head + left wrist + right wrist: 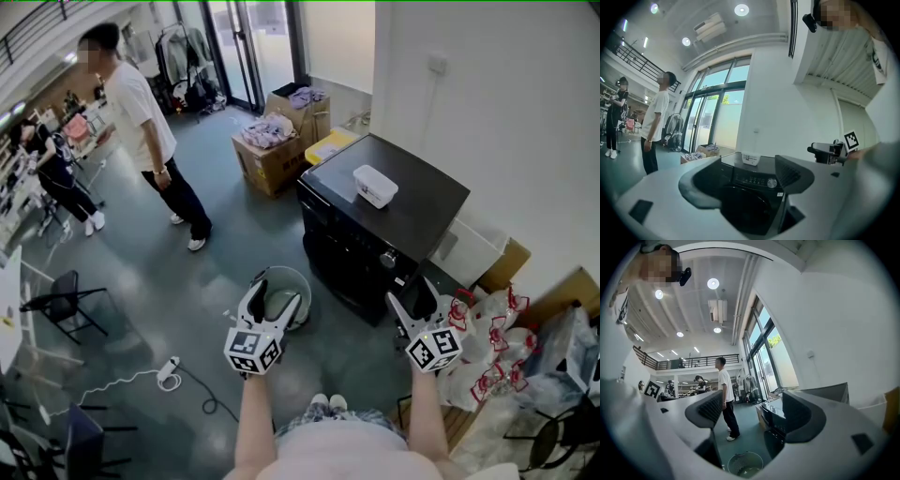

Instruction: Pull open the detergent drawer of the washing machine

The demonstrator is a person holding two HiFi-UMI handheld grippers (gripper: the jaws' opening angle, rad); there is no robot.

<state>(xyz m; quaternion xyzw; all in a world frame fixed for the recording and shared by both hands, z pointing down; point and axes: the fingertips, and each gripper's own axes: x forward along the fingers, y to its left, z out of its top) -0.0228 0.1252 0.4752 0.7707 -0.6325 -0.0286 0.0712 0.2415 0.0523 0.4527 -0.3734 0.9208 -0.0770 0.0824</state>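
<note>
We hold the left gripper and the right gripper level before us, both with jaws spread wide and nothing between them. Just ahead, clear of both, the black washing machine stands against the white wall; its detergent drawer lies in the dark top front panel, where we cannot pick it out. A grey bin stands on the floor below the left gripper.

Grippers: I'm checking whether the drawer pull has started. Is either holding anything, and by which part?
Nothing is held. The left gripper and right gripper both have jaws apart and empty, short of the washing machine.
</note>
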